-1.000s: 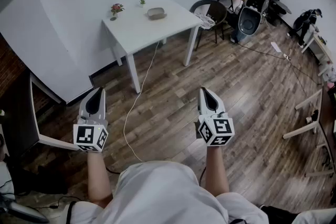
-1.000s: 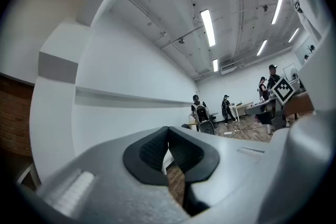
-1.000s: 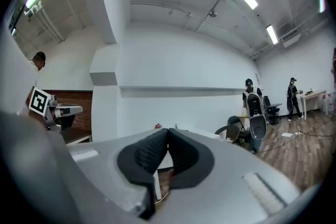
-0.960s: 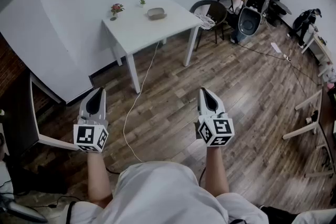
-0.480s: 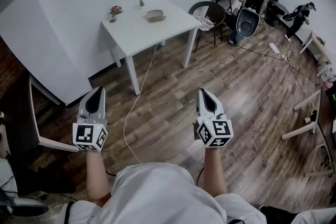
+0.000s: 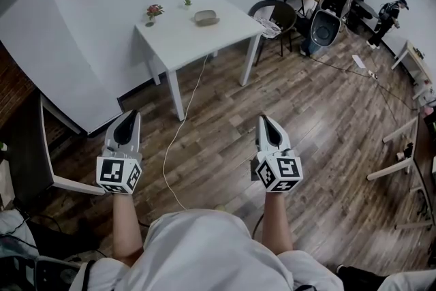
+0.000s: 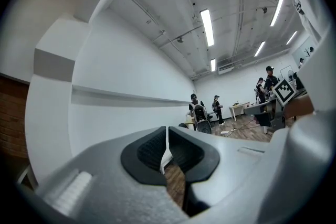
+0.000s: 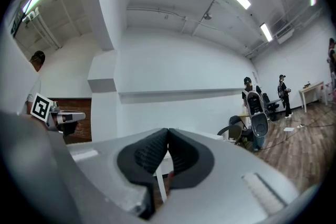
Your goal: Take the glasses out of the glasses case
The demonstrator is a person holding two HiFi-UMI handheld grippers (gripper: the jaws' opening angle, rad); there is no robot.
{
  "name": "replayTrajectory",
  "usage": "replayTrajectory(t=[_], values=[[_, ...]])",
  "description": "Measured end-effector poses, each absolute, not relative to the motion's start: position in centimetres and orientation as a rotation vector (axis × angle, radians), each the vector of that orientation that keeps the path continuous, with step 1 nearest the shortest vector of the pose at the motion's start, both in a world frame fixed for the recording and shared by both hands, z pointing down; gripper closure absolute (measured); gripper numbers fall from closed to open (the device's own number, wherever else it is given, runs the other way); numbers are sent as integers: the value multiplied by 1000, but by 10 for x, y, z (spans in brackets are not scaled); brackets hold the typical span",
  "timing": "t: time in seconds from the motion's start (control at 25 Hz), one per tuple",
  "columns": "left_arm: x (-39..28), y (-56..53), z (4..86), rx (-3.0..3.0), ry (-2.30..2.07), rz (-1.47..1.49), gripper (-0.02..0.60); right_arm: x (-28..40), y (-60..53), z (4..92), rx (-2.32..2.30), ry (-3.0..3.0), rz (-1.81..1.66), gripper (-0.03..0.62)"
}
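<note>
While closed and empty, left gripper (image 6: 129, 116) and right gripper (image 6: 263, 119) are hovering far from the glasses case (image 6: 206, 17).
Likely a light, rigid, smooth shell: pinching across its narrow middle is looking safest.

Head view: high, steeply down, table (image 6: 197, 31) far ahead. Both gripper views: low, forward; all share white wall (image 6: 102, 3).

open wood floor (image 6: 225, 126) ahead, white table (image 6: 191, 44) beyond, chair (image 6: 271, 11) beside it
</note>
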State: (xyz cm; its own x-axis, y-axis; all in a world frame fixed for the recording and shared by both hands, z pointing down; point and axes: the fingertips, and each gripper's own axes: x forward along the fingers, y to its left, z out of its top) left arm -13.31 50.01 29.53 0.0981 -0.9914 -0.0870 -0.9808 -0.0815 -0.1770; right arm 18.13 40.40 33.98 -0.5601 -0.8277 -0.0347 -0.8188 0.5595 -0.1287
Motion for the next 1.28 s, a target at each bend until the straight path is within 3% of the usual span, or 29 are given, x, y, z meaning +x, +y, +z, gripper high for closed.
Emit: replayTrajectory(t=[0.16,0.28,0.8,1.28], values=[[-138,501,295,-2182,1993,-65,564,176,406,341,-1433,2696,-158,591],[-142,504,298,-2189,1999,-67,499,176,411,342,-1443,2692,-157,591],[-141,500,303,-2215,2008,-56,497,173,412,347,-1430,2681,-202,591],[-95,466,306,-2197,2003,-73,497,212,378,359,-1401,2684,-203,591]])
